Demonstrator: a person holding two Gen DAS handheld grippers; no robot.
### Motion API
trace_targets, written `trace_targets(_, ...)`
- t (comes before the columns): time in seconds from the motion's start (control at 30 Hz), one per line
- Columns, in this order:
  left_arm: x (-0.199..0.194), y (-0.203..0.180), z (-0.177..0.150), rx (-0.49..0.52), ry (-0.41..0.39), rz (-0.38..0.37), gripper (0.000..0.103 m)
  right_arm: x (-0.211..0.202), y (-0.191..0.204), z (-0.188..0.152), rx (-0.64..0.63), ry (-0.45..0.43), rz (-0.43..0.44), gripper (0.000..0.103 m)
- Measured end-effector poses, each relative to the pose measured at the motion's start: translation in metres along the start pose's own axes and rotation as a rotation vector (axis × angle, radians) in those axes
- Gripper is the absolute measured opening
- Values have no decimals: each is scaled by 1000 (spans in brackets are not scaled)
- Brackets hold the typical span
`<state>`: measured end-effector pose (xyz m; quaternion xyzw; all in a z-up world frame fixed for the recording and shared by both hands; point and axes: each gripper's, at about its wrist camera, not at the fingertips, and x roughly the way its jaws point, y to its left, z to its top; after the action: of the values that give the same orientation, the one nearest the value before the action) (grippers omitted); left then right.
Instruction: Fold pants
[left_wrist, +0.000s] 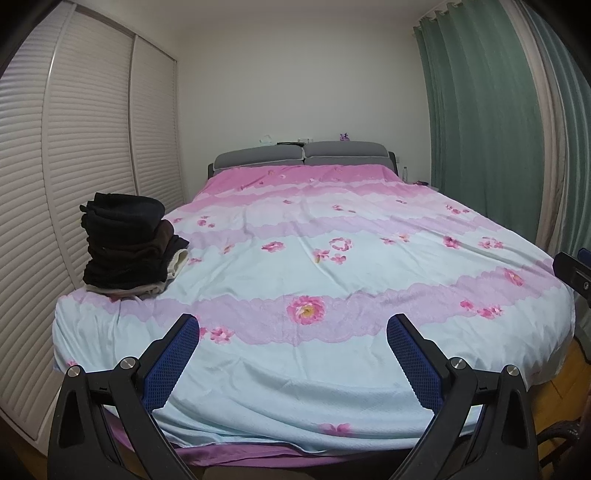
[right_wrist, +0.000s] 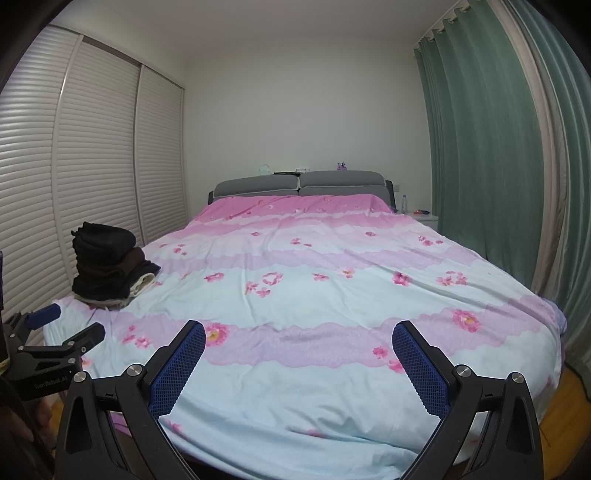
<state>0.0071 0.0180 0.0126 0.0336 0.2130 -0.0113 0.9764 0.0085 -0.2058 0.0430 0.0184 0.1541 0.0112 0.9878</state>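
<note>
A stack of folded dark pants (left_wrist: 127, 245) sits on the front left corner of the bed; it also shows in the right wrist view (right_wrist: 107, 267). My left gripper (left_wrist: 291, 328) is open and empty, held above the foot of the bed, to the right of the stack. My right gripper (right_wrist: 298, 334) is open and empty, also over the foot of the bed. The left gripper also shows at the left edge of the right wrist view (right_wrist: 75, 321), open. No unfolded pants show on the bed.
The bed has a pink and pale blue floral cover (left_wrist: 332, 258). Louvred wardrobe doors (left_wrist: 74, 147) stand close on the left. Green curtains (left_wrist: 487, 129) hang on the right. A grey headboard (left_wrist: 303, 157) is at the far end. A nightstand (right_wrist: 424, 217) holds a bottle.
</note>
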Motion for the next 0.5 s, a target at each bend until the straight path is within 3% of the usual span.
trace_targets(0.5, 2, -3, -2, 16, 3, 5, 103, 0, 0, 0, 2, 1, 0, 102)
